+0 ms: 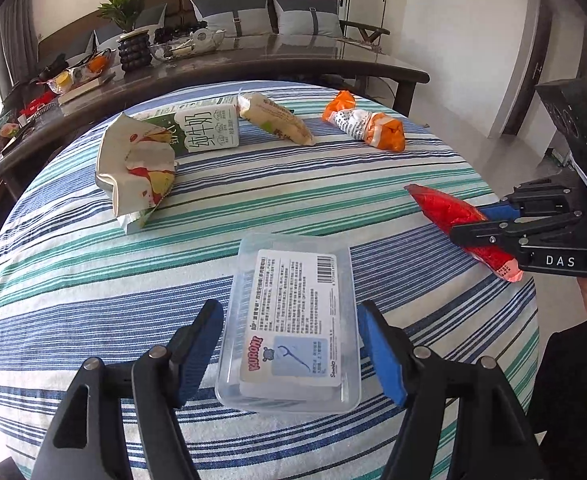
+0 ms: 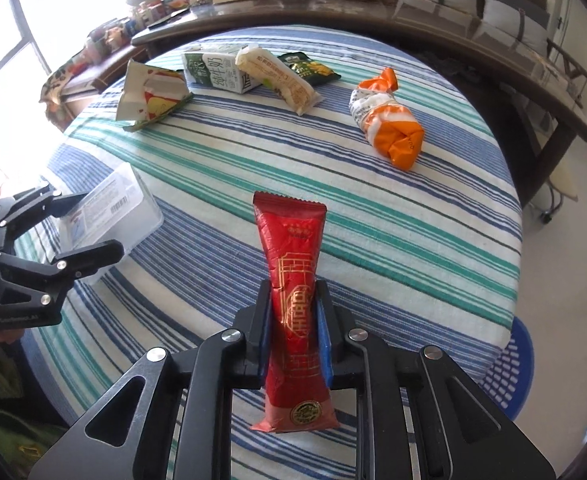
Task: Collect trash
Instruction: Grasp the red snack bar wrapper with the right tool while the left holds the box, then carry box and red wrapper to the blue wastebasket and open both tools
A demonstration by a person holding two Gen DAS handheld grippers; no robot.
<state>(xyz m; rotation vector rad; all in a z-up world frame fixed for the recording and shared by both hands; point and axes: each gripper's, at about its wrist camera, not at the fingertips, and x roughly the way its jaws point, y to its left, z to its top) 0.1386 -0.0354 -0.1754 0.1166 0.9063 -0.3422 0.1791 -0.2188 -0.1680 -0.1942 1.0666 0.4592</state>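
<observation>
I see the round table under its blue, green and white striped cloth point(image 1: 93, 280), with a milk carton point(image 1: 197, 128), a crumpled paper wrapper point(image 1: 137, 168), a pale snack packet point(image 1: 273, 118) and an orange wrapper point(image 1: 365, 124) lying apart across its far half. My left gripper point(image 1: 291, 348) tilts steeply down over the near edge, its blue pads apart on either side of a clear plastic floss-pick box point(image 1: 289, 328); I cannot tell whether they touch it. My right gripper point(image 2: 295, 320) also pitches down, jaws clamped on the waist of a red snack wrapper point(image 2: 293, 280) held above the cloth.
</observation>
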